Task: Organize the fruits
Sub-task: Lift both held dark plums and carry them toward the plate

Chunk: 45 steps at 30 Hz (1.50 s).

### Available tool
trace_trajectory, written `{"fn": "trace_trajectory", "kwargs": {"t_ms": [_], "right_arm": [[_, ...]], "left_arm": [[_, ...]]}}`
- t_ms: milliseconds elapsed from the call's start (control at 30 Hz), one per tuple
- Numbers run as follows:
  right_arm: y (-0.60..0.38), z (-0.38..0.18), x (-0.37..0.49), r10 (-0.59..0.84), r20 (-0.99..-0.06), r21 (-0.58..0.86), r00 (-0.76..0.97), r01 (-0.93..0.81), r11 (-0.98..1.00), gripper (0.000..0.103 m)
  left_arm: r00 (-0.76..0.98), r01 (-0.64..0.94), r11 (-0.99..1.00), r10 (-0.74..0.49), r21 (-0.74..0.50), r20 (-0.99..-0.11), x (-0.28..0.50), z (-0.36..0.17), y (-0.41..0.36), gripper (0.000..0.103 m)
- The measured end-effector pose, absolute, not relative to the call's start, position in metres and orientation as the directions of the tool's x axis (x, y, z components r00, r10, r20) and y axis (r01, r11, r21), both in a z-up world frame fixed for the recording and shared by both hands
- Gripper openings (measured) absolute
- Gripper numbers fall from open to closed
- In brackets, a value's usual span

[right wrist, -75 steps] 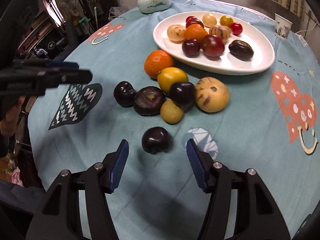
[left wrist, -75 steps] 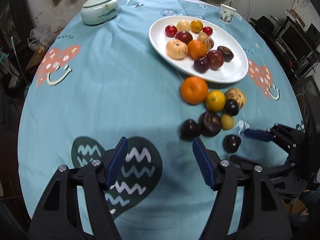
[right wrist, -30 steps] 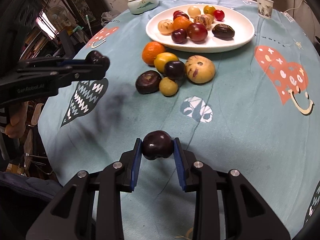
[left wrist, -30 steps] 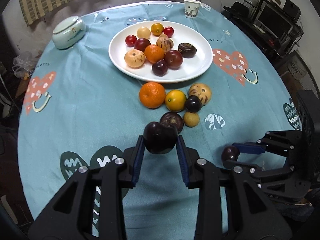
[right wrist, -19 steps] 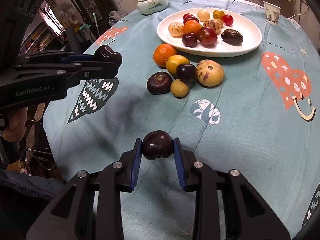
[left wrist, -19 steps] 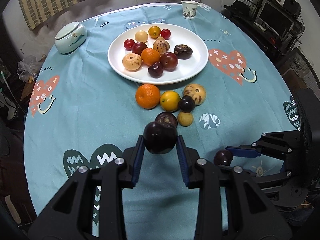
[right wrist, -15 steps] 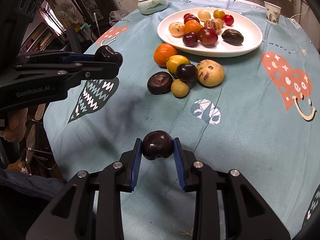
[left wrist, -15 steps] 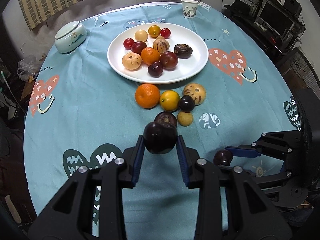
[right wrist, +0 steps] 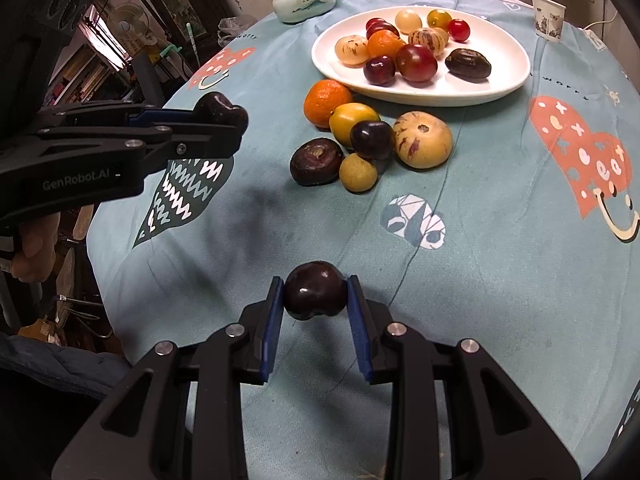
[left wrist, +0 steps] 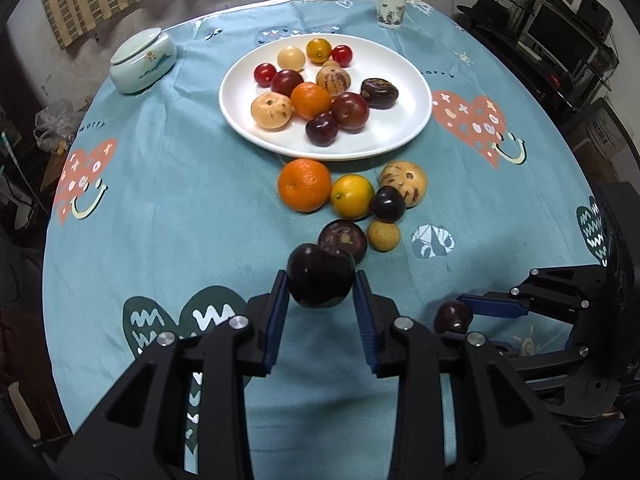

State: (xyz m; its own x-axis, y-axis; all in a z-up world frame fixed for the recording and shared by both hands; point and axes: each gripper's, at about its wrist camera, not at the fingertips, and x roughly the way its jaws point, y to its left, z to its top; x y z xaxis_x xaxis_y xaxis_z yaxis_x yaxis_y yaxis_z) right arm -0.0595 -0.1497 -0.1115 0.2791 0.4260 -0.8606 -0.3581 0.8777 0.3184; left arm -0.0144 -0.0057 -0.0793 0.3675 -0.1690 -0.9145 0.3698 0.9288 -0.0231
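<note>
My left gripper (left wrist: 321,280) is shut on a dark plum (left wrist: 320,274) and holds it above the table, near side of the loose fruit; it also shows in the right wrist view (right wrist: 218,116). My right gripper (right wrist: 315,294) is shut on a second dark plum (right wrist: 315,290), also lifted; it shows in the left wrist view (left wrist: 454,316). A white plate (left wrist: 404,80) with several fruits sits at the far middle. In front of it on the cloth lie an orange (left wrist: 305,185), a yellow fruit (left wrist: 352,195), a speckled melon (left wrist: 404,182), a dark plum (left wrist: 387,204) and others.
A lidded pale green jar (left wrist: 142,60) stands at the far left and a paper cup (left wrist: 390,9) at the far edge. The round table has a teal patterned cloth (left wrist: 160,184). Monitors and furniture stand beyond the right edge.
Both grippers closed on dark plums that lay on the cloth and lifted them. Over the last half second the left gripper has moved slightly toward the plate.
</note>
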Motion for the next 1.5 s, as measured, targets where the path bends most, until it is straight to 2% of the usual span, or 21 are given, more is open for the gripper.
{"fn": "trace_trajectory", "kwargs": {"t_ms": [367, 1233, 1367, 1500], "right_arm": [[-0.151, -0.114, -0.060, 0.428, -0.861, 0.324, 0.275, -0.352, 0.878, 0.032], [-0.148, -0.118, -0.061, 0.442, -0.860, 0.339, 0.257, -0.359, 0.869, 0.032], [-0.152, -0.107, -0.048, 0.448, -0.847, 0.335, 0.286, -0.366, 0.868, 0.032], [-0.165, -0.079, -0.017, 0.419, -0.821, 0.281, 0.387, -0.365, 0.887, 0.032]], "left_arm": [[0.332, 0.297, 0.952, -0.178, -0.077, -0.926, -0.022, -0.096, 0.026, 0.033], [0.330, 0.346, 0.937, -0.164, -0.042, -0.930, -0.018, -0.096, 0.007, 0.033], [0.350, 0.361, 0.932, -0.168, -0.033, -0.921, -0.001, -0.089, -0.002, 0.033], [0.384, 0.360, 0.932, -0.190, -0.043, -0.904, 0.029, -0.076, -0.012, 0.033]]}}
